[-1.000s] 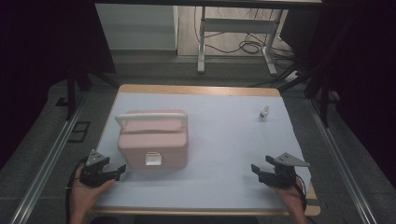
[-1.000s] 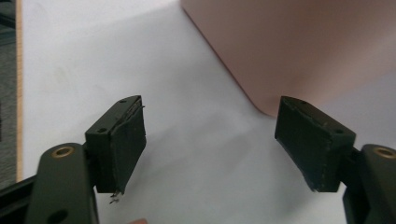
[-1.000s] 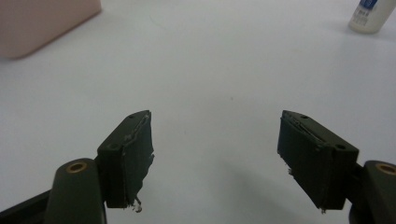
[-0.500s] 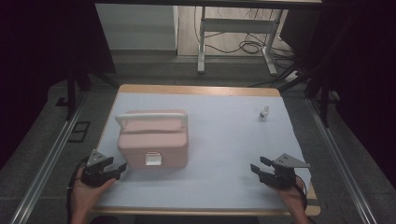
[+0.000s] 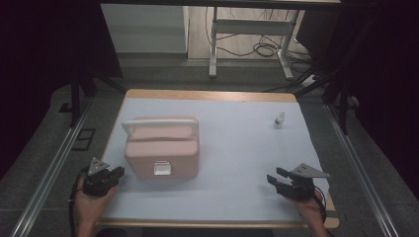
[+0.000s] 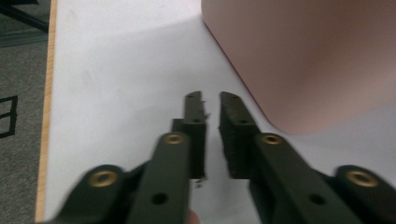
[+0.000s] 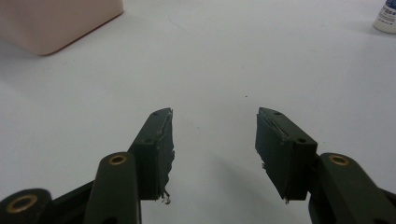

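Nearest the person, both tools rest low at the front edge of the tabletop [image 5: 237,123], one on either side of the pink box [image 5: 162,148], which serves as the landmark here. The left tool [image 5: 116,172] sits just off the box's front left corner; in the left gripper view its jaws are drawn nearly together, a thin slit between the pads, pinching nothing, and the box's rounded corner [image 6: 299,60] looms just beyond and to one side of the tips without touching them. The right tool [image 5: 273,178] lies well apart from the box, off its front right side, with jaws spread wide and empty over bare white cover; the right gripper view catches a corner of the box [image 7: 60,21] far off.

The box itself stands upright on the left half of the tabletop, lid down, its pale latch [image 5: 162,168] on the front face toward the person and its handle [image 5: 159,124] along the far top edge. Farther still, well to the right of the box and behind it, a small white bottle [image 5: 279,119] stands alone.

This looks like the approach stage: nothing is gripped yet. The next move likely calls for the left tool to spread before it can take hold, then close in on the latch or steady the box's side, while the right tool crosses toward the front face or the bottle.
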Action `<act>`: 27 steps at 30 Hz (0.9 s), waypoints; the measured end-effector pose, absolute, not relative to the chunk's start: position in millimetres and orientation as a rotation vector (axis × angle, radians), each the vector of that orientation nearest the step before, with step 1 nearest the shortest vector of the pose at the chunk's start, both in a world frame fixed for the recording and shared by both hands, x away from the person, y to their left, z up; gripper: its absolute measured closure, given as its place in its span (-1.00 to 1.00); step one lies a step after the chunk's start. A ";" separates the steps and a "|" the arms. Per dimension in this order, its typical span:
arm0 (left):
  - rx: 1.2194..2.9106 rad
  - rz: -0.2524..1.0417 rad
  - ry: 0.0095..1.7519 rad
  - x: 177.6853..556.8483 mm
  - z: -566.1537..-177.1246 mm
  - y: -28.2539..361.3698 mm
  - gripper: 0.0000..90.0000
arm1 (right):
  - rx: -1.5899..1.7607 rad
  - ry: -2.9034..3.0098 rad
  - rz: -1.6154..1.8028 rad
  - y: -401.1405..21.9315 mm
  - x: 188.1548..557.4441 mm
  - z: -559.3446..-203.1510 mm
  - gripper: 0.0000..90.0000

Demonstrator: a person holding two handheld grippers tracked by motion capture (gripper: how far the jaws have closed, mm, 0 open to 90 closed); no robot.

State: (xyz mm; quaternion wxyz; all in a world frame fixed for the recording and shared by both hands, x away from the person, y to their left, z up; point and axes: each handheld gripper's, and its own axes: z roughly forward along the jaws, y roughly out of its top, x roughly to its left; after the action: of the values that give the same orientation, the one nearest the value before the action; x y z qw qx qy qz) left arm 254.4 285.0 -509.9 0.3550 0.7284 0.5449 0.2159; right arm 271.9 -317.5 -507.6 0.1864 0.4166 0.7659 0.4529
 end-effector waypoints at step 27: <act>1.960 0.464 1.333 306.5 -492.3 286.4 1.00 | 1.221 2.124 1.250 -325.7 270.7 -509.0 0.00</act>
State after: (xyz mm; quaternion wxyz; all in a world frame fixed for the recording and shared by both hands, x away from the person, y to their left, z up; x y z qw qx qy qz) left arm 306.5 286.4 -492.3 0.3553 0.7585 0.5160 0.1795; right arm 270.7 -325.7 -509.0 0.1945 0.4354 0.7575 0.4458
